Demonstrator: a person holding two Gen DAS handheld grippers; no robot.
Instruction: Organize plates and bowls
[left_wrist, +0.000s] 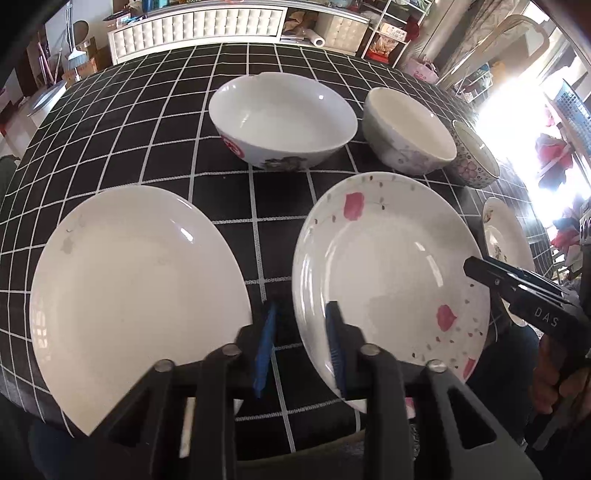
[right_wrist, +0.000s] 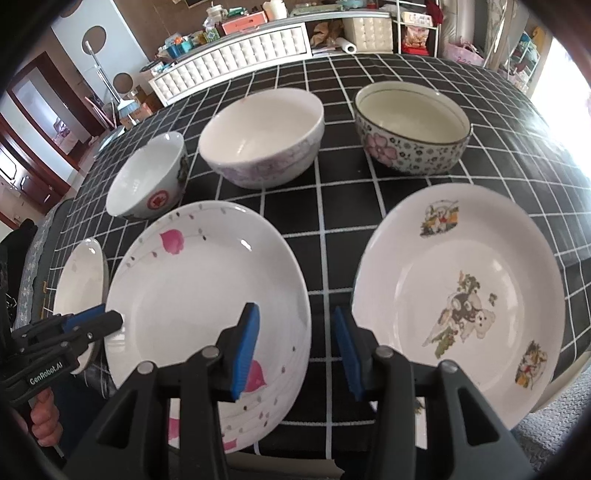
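Nearest in the left wrist view, the left gripper is seen with its blue pads set narrowly apart and nothing between them; one pad lies over the near edge of the pink-flowered plate, the other over the dark gap beside the plain white plate. Whether a pad touches the rim cannot be told.

In the right wrist view, the right gripper is held with its pads moderately apart and empty, above the strip of checked tablecloth between the pink-flowered plate and the cartoon-printed plate. Neither plate is gripped. A hand is seen at the lower left, around the handle of the other gripper.

The three plates are laid in a row along the near edge of the table, apart from one another. Behind them three bowls are lined up: a white bowl with a red emblem, a pale bowl with a faint lilac pattern and a bowl with pink flowers on a dark speckled print.

Beyond the table, a white tufted cabinet is visible.
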